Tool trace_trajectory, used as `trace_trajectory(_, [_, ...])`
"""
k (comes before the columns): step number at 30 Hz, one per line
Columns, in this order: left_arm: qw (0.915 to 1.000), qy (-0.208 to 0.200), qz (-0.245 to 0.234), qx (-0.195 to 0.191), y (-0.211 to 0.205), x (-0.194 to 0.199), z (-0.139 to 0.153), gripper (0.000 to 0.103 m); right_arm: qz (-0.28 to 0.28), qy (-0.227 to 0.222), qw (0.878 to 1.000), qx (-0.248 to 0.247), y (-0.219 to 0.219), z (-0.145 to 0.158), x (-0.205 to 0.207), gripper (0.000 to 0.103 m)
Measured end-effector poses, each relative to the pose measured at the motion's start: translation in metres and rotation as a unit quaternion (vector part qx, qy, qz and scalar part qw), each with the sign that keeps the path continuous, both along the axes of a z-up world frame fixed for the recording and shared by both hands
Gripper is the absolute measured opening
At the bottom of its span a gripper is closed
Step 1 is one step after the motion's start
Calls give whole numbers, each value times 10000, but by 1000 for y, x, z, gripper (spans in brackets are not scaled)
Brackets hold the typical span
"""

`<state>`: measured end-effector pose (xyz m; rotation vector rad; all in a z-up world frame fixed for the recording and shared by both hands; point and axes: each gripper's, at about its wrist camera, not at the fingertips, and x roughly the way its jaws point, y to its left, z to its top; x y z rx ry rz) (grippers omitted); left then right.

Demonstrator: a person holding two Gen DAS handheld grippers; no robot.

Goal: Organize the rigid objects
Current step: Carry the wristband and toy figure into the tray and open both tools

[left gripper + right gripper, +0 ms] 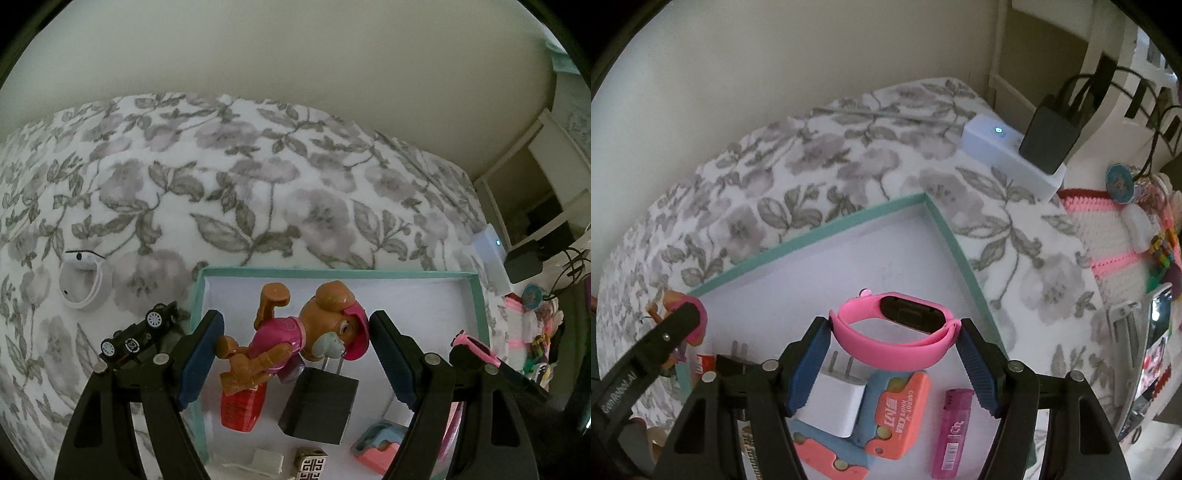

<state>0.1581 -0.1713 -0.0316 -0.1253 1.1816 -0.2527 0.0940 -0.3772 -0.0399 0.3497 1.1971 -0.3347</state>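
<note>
1. Carrying the dog figure (291, 339), the left gripper (295, 350) pinches it head to hind paw at frame centre, over the teal tray (332, 272), likely for setting down inside.
2. Right gripper (894, 354) pinches the pink wristband (897, 325) end to end, above the white charger (834, 406) lying in the tray.

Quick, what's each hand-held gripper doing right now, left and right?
Left hand-held gripper: closed on the toy dog, held above the tray.
Right hand-held gripper: closed on the pink watch band, over the same tray.
</note>
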Motion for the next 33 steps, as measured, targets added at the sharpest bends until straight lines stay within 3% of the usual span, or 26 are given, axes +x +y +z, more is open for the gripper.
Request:
trace_trajectory(19, [9995, 306, 22, 77, -1, 4, -13, 82, 62, 232, 9997, 3, 5, -15, 2, 73])
trace_trajectory(29, [9996, 225, -2, 181, 1, 3, -2, 82, 28, 80, 10000, 37, 2, 1, 1, 80])
trace_trajectory(33, [9999, 60, 20, 135, 4, 3, 11, 88, -17, -93, 9999, 51, 0, 14, -1, 80])
